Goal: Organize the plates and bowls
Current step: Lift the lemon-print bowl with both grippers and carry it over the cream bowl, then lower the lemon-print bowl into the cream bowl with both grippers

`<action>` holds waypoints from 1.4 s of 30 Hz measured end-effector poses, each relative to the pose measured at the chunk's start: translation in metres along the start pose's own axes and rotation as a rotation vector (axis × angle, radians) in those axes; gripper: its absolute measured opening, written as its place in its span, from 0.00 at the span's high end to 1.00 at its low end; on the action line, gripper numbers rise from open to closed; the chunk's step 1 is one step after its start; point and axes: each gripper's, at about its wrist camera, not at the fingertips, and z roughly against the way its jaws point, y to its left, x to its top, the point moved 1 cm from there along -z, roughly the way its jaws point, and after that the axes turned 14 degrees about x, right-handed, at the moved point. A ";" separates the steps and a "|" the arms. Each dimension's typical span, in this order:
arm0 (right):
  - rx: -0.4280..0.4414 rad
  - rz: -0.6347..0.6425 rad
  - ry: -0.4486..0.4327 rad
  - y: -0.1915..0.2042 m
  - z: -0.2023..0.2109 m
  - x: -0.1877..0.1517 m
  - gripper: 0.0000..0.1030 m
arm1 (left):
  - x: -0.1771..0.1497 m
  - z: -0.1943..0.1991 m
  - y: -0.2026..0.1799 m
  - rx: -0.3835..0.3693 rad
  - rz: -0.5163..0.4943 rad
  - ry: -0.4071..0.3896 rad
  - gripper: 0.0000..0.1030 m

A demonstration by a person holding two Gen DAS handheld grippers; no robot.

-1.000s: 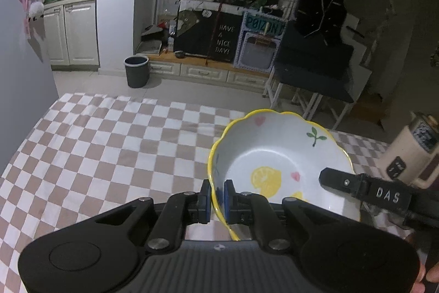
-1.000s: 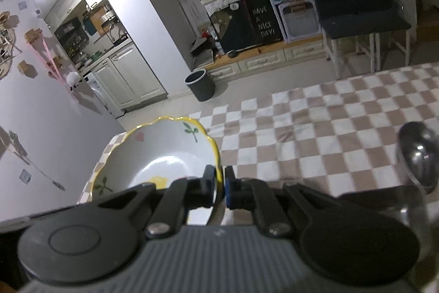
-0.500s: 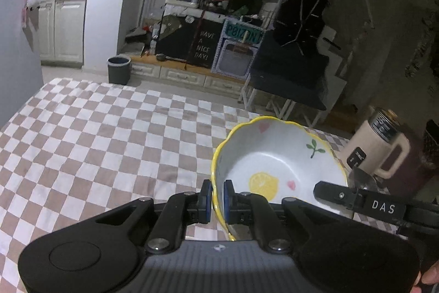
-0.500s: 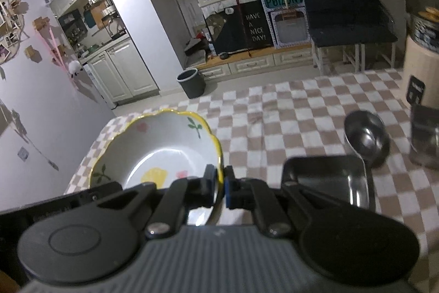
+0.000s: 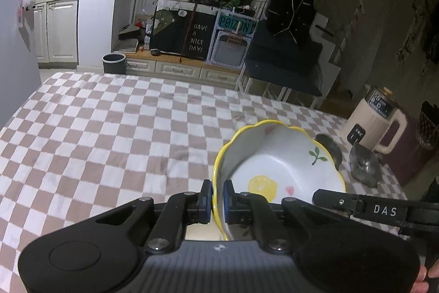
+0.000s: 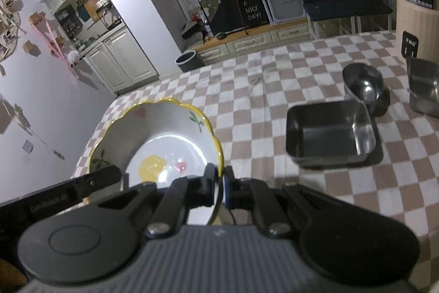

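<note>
A white ceramic bowl [image 5: 282, 169] with a wavy yellow rim and lemon, heart and leaf prints is held above the checkered table. My left gripper [image 5: 217, 197] is shut on its left rim. My right gripper [image 6: 218, 183] is shut on its right rim; the bowl [image 6: 164, 139] fills the left of the right wrist view. A square steel tray [image 6: 329, 136], a round steel bowl [image 6: 362, 86] and a steel container [image 6: 422, 90] stand on the table to the right.
The pink-and-white checkered tablecloth [image 5: 109, 128] covers the table. A cream kettle-like appliance [image 5: 376, 123] stands at the far right edge, also in the right wrist view [image 6: 417, 27]. A chair and shelves stand beyond the table.
Both grippers have carried the bowl lower and to the right. The steel tray, steel bowl and appliance have come closer into view.
</note>
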 end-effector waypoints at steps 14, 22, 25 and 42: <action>-0.014 -0.012 0.155 0.015 -0.025 -0.023 0.91 | -0.024 -0.010 0.034 0.032 0.010 0.093 0.92; -0.036 0.004 0.230 0.017 -0.034 -0.032 0.91 | -0.036 -0.020 0.041 0.060 -0.001 0.150 0.92; -0.046 0.007 0.249 0.018 -0.036 -0.034 0.90 | -0.039 -0.023 0.041 0.067 -0.005 0.162 0.92; -0.077 0.017 0.325 0.015 -0.047 -0.046 0.89 | -0.049 -0.042 0.037 0.076 -0.041 0.244 0.85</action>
